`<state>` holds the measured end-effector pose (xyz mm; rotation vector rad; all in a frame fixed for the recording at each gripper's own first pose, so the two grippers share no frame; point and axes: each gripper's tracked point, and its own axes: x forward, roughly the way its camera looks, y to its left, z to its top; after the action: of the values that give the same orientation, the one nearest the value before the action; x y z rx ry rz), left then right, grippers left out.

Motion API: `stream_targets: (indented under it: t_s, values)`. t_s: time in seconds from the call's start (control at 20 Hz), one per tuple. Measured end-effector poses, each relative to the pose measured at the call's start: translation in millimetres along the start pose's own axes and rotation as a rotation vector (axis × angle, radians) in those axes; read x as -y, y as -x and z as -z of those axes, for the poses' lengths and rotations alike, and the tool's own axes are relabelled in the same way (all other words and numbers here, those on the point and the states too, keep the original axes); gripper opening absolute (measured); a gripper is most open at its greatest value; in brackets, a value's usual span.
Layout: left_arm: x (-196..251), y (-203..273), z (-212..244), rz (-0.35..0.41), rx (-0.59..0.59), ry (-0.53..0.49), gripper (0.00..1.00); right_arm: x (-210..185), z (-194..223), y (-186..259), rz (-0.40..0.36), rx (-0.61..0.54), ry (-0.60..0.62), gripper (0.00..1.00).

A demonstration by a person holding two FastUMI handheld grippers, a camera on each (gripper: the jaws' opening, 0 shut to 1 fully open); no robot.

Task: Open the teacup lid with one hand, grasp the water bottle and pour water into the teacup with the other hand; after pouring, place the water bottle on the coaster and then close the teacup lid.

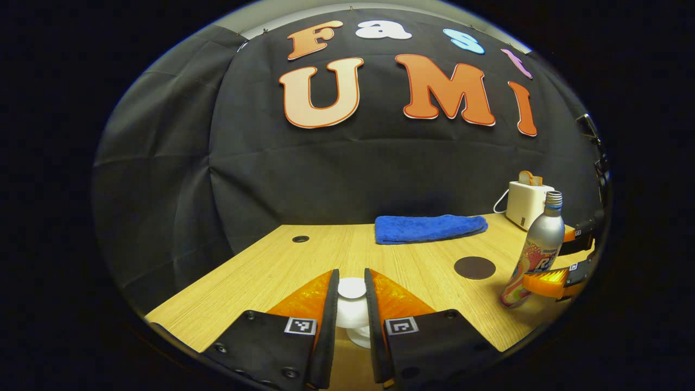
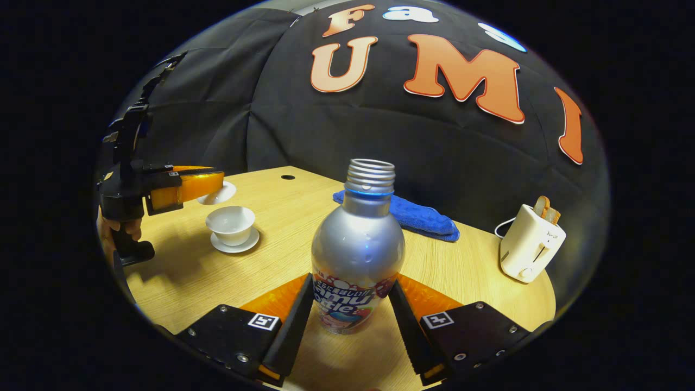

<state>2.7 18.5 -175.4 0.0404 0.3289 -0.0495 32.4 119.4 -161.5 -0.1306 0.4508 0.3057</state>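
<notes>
Between your right gripper's [image 2: 350,326] fingers, the water bottle [image 2: 358,244] wears a printed label [image 2: 347,307] with bold lettering; the fingers cover both of its ends. Out to the right of that tool, the toaster [image 2: 531,243] carries a small mark too tiny to read. Each finger base bears a square black-and-white coded marker [image 2: 263,321], and so do the bases of your left gripper [image 1: 352,304], either side of the teacup lid [image 1: 352,289].

- There was one water bottle [image 2: 358,255].
- One teacup [image 2: 231,221] stood on one saucer [image 2: 235,244].
- One lid [image 2: 217,193].
- One coaster [image 1: 474,267].
- One blue towel [image 1: 430,228].
- One toaster [image 2: 531,243].
- Two grippers: left gripper [image 1: 351,304], right gripper [image 2: 353,315].
</notes>
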Motion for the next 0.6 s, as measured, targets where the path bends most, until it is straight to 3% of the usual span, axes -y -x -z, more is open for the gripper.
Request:
stream_targets:
  t_s: [0.1,0.15,0.6]
  values:
    - [-5.8,2.3,0.1,-0.012,-0.001,-0.001,0.32,7.5,-3.9,-0.1,0.029,-0.009,0.050,0.76]
    - [-8.2,3.2,0.8,-0.014,-0.003,0.003,0.32,11.9,-6.6,-0.4,0.047,-0.012,0.086,0.81]
    - [-38.3,10.9,-0.2,-0.051,-0.004,0.003,0.32,31.2,-25.9,-1.3,0.142,-0.032,0.420,0.79]
